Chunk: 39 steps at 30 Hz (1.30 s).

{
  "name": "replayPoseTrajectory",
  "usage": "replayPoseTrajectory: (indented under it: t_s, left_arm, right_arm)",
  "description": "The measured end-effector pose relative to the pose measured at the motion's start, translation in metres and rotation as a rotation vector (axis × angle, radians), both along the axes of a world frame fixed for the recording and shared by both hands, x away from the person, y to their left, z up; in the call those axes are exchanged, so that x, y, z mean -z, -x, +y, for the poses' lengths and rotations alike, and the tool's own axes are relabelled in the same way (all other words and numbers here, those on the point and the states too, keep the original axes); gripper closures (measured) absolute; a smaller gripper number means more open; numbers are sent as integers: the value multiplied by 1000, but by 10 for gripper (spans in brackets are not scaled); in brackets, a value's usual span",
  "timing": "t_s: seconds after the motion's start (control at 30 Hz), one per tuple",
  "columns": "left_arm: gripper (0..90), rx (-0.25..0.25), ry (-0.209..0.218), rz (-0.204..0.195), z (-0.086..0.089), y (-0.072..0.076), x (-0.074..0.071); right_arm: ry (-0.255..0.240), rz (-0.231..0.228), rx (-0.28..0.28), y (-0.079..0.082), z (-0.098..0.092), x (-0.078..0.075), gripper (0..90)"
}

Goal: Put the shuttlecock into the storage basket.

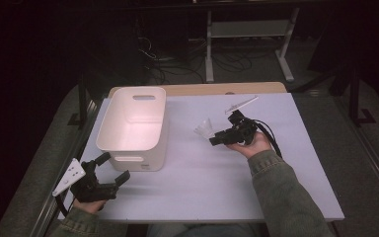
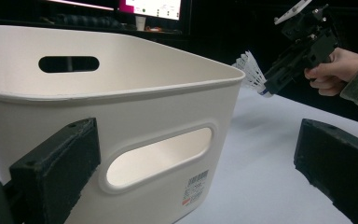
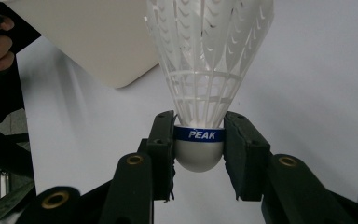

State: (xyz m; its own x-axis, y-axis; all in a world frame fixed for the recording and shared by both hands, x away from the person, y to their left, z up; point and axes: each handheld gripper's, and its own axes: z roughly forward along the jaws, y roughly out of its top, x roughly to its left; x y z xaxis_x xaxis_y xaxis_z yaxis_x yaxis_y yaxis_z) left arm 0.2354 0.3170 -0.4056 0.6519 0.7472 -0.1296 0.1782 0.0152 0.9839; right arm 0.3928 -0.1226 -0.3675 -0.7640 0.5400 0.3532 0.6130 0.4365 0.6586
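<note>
Right tool (image 3: 199, 140) clamping shuttlecock (image 3: 205, 70) by cork, skirt pointing away toward bin (image 1: 133, 126)

Dim room, dark surroundings; table (image 1: 202, 187) lit from above (soft shadows), high view slightly grainy.

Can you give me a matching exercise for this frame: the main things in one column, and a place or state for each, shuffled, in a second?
Things:
1. White feathered shuttlecock with a blue band
2. White plastic bin with slot handles
3. Left gripper
4. Pale lilac table top

Places or states:
A. Open, nothing between its fingers, near the bin's front corner
B. Standing at the left of the table, nothing visible inside
C. Clamped by its rounded base in the right gripper, above the table
D. Lying under everything else

Pairs: 1-C, 2-B, 3-A, 4-D
</note>
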Motion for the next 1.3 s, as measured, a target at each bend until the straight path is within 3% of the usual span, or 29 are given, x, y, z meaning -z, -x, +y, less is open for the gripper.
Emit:
replayPoseTrajectory:
  t_s: [1.3]
  left_arm:
    - [0, 0, -3, -4, 0, 0, 0]
  right_arm:
    - [3, -52, -57, -11, 27, -41, 635]
